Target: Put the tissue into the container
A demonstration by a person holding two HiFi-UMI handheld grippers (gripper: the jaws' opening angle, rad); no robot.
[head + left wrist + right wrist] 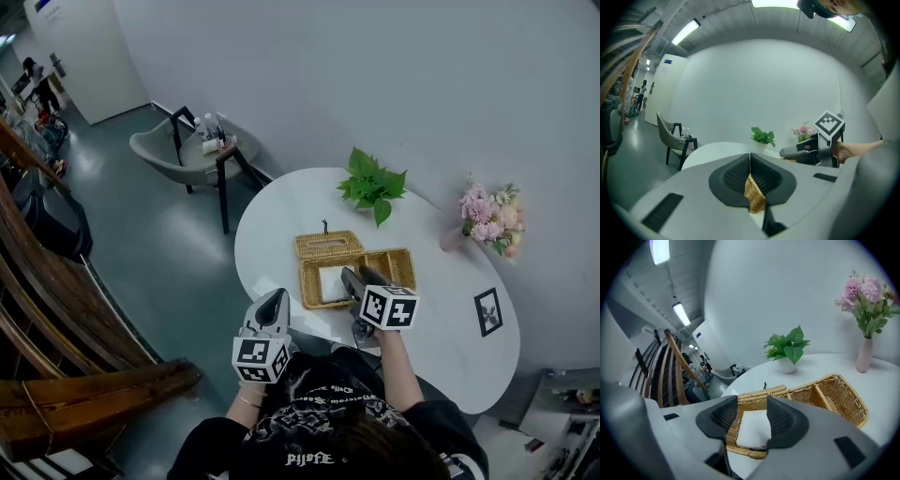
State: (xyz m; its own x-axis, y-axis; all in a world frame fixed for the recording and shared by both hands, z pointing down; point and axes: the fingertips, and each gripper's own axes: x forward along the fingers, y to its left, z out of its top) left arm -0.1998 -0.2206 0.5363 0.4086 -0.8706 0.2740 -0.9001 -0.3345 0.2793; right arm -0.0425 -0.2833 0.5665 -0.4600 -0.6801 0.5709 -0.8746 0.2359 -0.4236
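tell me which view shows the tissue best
Right gripper view: the tissue lies flat in the basket, large between the jaws of the open right gripper. The head view shows it small, at that gripper's tip. The left gripper view misses it.

**White tabletop, golden weave, green and pink**

The woven container [403, 258] is golden tan, the tissue [333, 282] white, the tabletop [441, 328] white. The plant [372, 185] is bright green and the flowers [487, 214] pink. The left gripper [278, 295] and right gripper [361, 277] are pale grey, with black ribbed fingers [719, 417] and black-and-white square-patterned cubes [389, 307].
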